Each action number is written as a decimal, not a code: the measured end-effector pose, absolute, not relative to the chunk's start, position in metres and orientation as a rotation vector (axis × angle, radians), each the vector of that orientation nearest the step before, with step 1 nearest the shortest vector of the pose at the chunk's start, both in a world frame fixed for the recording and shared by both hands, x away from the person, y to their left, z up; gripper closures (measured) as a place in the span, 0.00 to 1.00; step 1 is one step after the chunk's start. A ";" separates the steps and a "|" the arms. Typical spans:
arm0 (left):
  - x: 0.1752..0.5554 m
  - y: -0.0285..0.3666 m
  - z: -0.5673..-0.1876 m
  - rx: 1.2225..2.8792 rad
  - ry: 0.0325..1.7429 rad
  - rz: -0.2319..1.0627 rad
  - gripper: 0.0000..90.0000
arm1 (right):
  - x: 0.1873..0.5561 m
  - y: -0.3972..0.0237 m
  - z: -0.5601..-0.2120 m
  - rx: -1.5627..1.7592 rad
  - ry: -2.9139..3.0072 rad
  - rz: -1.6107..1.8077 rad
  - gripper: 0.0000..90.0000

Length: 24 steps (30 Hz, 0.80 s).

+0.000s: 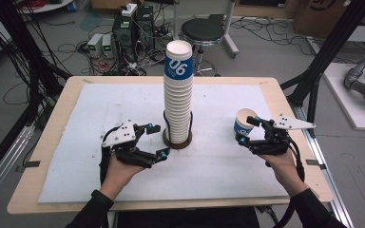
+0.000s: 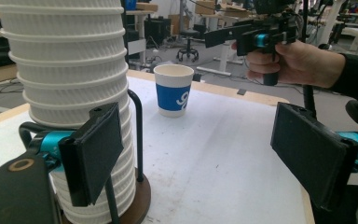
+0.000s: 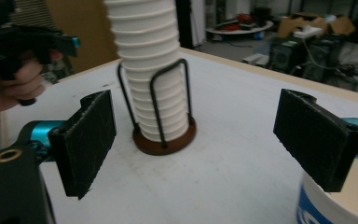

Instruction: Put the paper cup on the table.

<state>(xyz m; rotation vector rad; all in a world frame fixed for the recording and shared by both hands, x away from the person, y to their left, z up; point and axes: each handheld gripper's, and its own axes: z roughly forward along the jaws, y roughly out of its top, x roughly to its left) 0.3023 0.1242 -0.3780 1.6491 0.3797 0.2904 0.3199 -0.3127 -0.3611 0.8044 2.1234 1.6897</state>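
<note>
One paper cup [image 1: 244, 124] stands alone near the table's [image 1: 47, 137] right edge, both grippers [image 1: 154, 140] [image 1: 247, 131] spread wide, the tall cup stack [image 1: 178, 95] waiting.

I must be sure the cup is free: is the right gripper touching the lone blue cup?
Apart. In the left gripper view the right gripper hangs above and beside the blue cup, with clear background visible between them.

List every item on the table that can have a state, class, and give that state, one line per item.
Stack of cups: upright, nested, standing in the holder.
Holder: upright on the table, wire posts around the stack's foot.
Single cup: upright, mouth up, standing alone, apparently ungripped.
Left gripper: jaws open beside the holder, nothing between them.
Right gripper: jaws open at the single cup.
</note>
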 end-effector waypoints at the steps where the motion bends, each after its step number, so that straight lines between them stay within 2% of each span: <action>1: 0.303 0.126 -0.378 1.647 0.380 0.291 0.18 | 0.320 -0.309 -0.359 0.780 2.131 1.699 0.15; 8: 0.301 0.129 -0.377 1.648 0.360 0.296 0.18 | 0.317 -0.294 -0.348 0.678 2.118 1.758 0.15; 24: 0.298 0.135 -0.377 1.647 0.383 0.318 0.18 | 0.319 -0.286 -0.353 0.630 2.175 1.771 0.15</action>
